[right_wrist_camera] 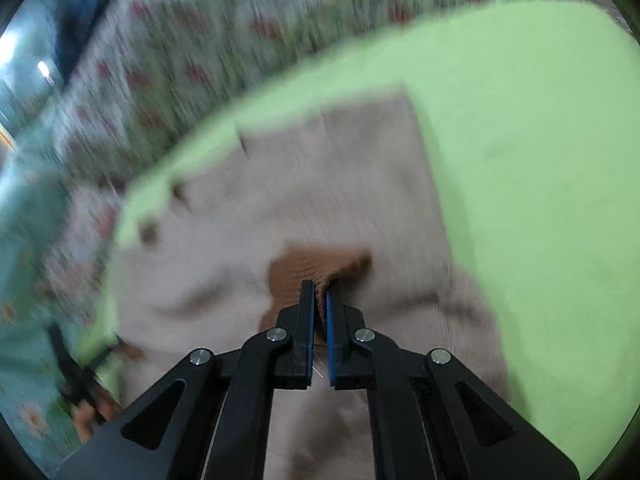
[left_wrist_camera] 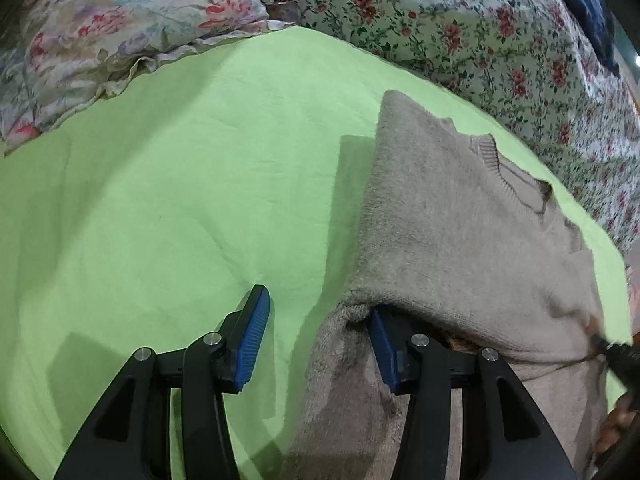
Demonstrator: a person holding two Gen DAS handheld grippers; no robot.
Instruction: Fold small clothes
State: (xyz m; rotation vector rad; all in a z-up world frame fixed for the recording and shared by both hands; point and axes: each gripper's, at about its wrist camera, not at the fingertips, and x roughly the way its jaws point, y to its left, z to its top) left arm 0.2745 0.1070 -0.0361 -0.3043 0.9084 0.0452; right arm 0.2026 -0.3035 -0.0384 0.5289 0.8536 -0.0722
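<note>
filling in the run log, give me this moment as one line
task: fold sweater | left gripper: open, one finger under sweater edge | right gripper: shut on sweater's brown edge | surface: green sheet

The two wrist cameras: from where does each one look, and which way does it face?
Left wrist: sits on the left gripper, looks down along its open fingers at the beige sweater on the green sheet; one finger is under a sweater fold.
Right wrist: sits on the right gripper, looks down, blurred, at the same sweater; its jaws are shut on a brown edge; a hand shows at the lower left.
Shared: sweater, green sheet, floral bedding.
</note>
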